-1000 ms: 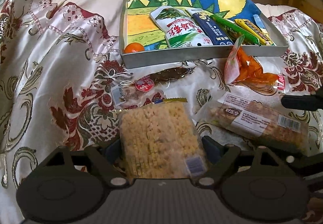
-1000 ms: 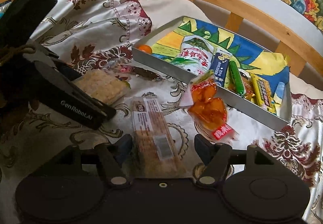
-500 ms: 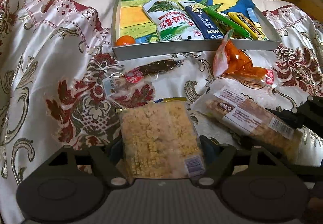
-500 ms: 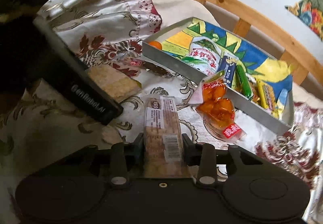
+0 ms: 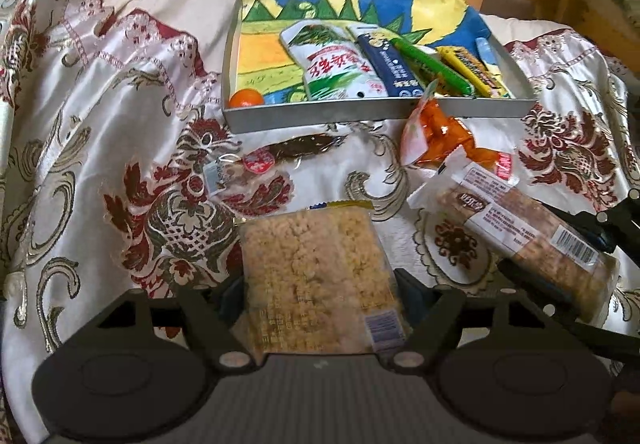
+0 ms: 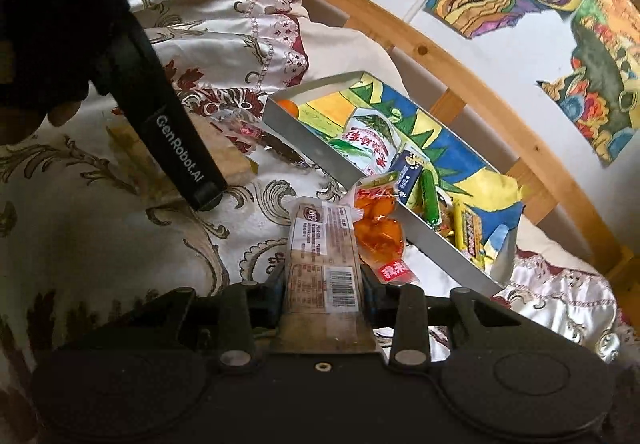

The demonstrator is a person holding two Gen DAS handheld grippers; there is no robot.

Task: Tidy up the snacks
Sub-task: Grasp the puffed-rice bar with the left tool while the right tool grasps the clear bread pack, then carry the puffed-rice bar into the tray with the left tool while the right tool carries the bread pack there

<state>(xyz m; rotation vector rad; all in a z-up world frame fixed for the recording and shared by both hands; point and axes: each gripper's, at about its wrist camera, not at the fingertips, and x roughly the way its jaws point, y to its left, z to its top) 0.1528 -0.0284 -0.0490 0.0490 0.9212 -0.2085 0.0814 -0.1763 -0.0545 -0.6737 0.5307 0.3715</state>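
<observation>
The left claw [image 5: 320, 286] is clenched on a clear packet of crumbly rice cake [image 5: 316, 276], gripped by its two long sides low over the bedspread [image 5: 120, 123]. The right claw [image 6: 324, 292] has just been closing and is now clamped on a long wrapped biscuit bar [image 6: 322, 244] at the barcode end, its far end lying against an orange snack pouch [image 6: 378, 230]. Both packets are judged light, with slick crinkly film over brittle contents, so a firm squeeze could crumble them; hold is best kept across the stiff block inside, not on the loose sealed ends. The grey tray [image 5: 360, 115], already holding several packets and an orange [image 5: 247, 98], stands beyond them. A dark clear-wrapped snack [image 5: 280, 155] is left on the bed before it.
</observation>
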